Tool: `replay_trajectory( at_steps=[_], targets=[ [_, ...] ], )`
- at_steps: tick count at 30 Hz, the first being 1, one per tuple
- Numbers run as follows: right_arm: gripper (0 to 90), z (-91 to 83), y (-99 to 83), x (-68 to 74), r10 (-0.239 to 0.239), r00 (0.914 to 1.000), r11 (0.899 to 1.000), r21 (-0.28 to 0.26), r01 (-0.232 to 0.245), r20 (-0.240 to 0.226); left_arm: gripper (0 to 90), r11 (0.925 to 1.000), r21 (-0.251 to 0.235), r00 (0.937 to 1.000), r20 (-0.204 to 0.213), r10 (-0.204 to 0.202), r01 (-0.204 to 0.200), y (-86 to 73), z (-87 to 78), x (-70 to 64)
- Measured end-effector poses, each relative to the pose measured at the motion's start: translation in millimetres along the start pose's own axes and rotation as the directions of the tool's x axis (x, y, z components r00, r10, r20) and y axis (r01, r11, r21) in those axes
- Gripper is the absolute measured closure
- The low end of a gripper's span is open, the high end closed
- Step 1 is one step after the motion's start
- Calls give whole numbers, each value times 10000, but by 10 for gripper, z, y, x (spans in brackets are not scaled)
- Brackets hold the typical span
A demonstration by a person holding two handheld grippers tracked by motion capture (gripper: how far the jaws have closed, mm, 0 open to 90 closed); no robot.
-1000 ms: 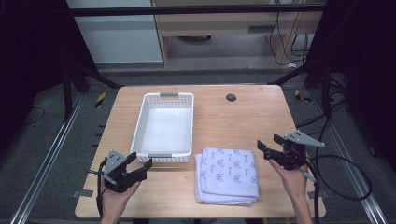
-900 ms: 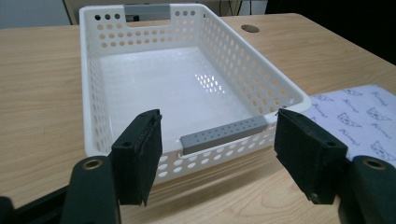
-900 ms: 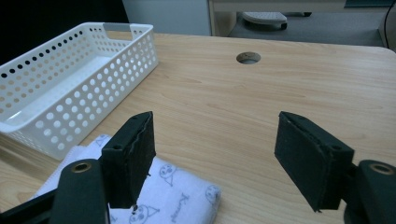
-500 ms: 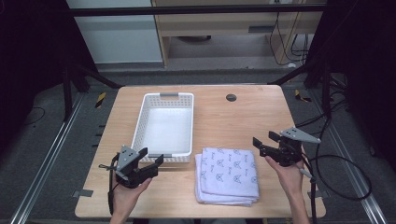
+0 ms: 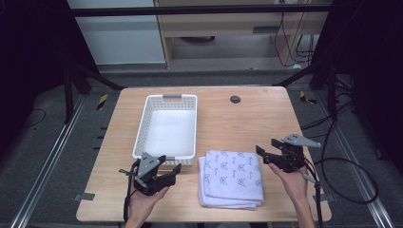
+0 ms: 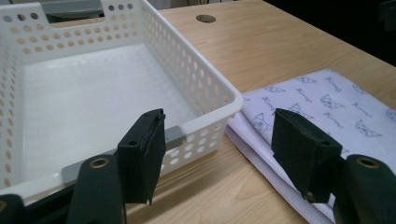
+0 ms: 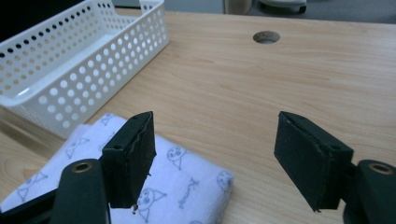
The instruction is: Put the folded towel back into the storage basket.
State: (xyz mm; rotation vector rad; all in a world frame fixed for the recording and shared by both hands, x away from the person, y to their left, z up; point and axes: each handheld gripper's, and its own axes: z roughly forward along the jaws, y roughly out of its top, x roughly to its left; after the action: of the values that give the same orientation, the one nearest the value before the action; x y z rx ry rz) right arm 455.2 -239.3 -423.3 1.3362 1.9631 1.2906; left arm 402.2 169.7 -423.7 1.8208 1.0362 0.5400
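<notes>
A stack of folded white cloths (image 5: pixel 233 178) with a blue cat print lies at the table's front centre. Just behind it to the left stands an empty white perforated basket (image 5: pixel 166 126). My left gripper (image 5: pixel 174 170) is open at the basket's near edge, left of the cloths and pointing toward them. In the left gripper view the basket's front corner (image 6: pixel 205 112) and the cloths (image 6: pixel 322 102) lie beyond the open gripper (image 6: pixel 219 128). My right gripper (image 5: pixel 266 148) is open at the stack's right far corner. The right gripper view has the cloths' corner (image 7: pixel 187 182) under its left jaw.
The wooden table (image 5: pixel 247 123) has a round cable hole (image 5: pixel 235 99) at the back, right of the basket. A black cable (image 5: pixel 342 166) trails off the table's right side. Dark frame legs and floor rails surround the table.
My left gripper has moved right along the front edge, from the table's left corner to the basket's near edge. My right gripper has shifted slightly left toward the cloths.
</notes>
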Motion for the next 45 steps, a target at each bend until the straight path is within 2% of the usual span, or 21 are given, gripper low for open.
replay_trajectory(
  at_steps=[11,19,22,31,33,45],
  targets=[
    [298,122,-103,30,-116,9998,9985,542,125,-178,341,9959,704,9976,437,544,-573,-122,167,-227],
    [300,191,-188,9,-15,9997,9966,819,35,-238,331,9912,1130,9955,722,607,-686,-212,289,-360],
    [305,219,-215,1,-114,9997,9957,912,132,-209,328,9892,1256,9945,816,661,-760,-235,337,-401],
    [321,293,-287,-5,-26,9997,9928,1198,55,-250,316,9833,1578,9924,968,760,-906,-302,438,-489],
    [323,310,-301,-7,-138,9996,9920,1252,170,-262,312,9815,1659,9919,993,793,-950,-314,460,-499],
    [367,425,-395,-3,-238,9994,9823,1851,281,-254,276,9719,2098,9897,1165,832,-1064,-397,630,-614]
  ],
)
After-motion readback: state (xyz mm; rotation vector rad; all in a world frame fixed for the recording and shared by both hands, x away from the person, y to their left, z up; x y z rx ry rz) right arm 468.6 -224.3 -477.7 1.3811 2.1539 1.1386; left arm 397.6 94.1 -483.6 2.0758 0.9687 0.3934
